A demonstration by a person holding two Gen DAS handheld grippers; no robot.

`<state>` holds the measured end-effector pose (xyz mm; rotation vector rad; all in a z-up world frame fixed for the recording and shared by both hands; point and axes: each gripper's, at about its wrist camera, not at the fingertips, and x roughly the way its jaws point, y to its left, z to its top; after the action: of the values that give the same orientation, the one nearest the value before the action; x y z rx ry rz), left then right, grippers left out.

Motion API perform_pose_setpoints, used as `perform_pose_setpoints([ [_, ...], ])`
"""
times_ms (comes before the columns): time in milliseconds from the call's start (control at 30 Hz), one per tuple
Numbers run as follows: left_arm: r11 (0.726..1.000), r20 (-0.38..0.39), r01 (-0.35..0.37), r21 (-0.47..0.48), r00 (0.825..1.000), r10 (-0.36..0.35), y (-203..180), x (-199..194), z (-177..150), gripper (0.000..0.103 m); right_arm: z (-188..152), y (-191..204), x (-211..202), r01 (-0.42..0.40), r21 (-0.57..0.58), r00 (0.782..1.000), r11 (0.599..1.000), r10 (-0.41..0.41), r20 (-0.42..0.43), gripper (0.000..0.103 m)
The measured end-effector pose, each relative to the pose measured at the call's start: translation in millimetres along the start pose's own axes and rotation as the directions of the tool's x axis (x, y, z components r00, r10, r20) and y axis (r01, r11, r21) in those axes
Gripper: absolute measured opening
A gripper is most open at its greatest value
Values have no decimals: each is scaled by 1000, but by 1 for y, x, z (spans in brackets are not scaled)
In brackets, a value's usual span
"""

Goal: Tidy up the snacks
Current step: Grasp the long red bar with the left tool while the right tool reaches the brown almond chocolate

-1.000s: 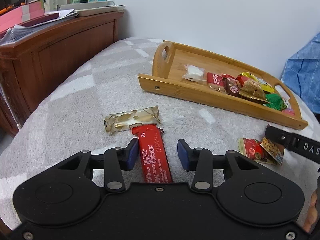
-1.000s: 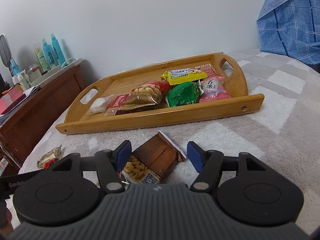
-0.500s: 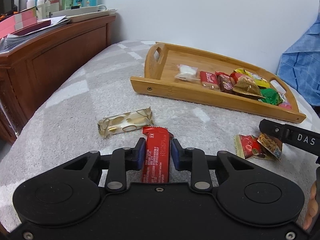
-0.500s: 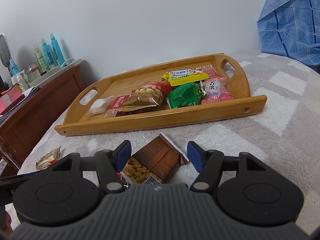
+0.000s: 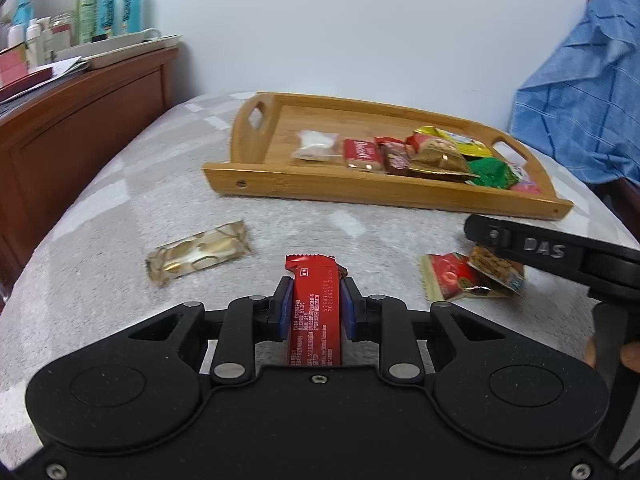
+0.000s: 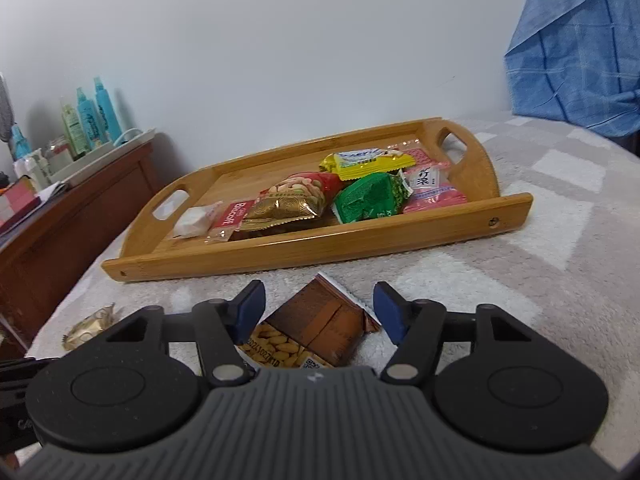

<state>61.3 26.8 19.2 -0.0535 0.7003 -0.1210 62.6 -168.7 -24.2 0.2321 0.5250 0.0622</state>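
The left tool (image 5: 313,307) is clamped on the red bar (image 5: 316,312), ready to carry it to the tray (image 5: 384,194); the right tool (image 6: 319,312), closing, straddles the brown packet (image 6: 320,328) lying on the bed (image 6: 500,288) without touching it yet

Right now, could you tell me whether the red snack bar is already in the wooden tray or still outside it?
Outside: the red snack bar sits clamped between the left gripper fingers, over the blanket, short of the wooden tray.
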Motion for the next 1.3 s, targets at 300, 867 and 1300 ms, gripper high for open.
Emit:
perform_pose_setpoints([
  [300, 1000, -4, 11, 19, 1000, -11, -2, 1, -1, 24, -8, 12, -6, 62, -32, 998, 998, -61, 24, 73],
  [867, 1000, -18, -12, 27, 1000, 13, -6, 5, 0, 26, -6, 7, -9, -22, 96, 1000, 995, 23, -13, 58],
  [1300, 1000, -19, -4, 29, 1000, 4, -4, 5, 0, 27, -3, -2, -9, -72, 98, 997, 993, 75, -28, 73],
])
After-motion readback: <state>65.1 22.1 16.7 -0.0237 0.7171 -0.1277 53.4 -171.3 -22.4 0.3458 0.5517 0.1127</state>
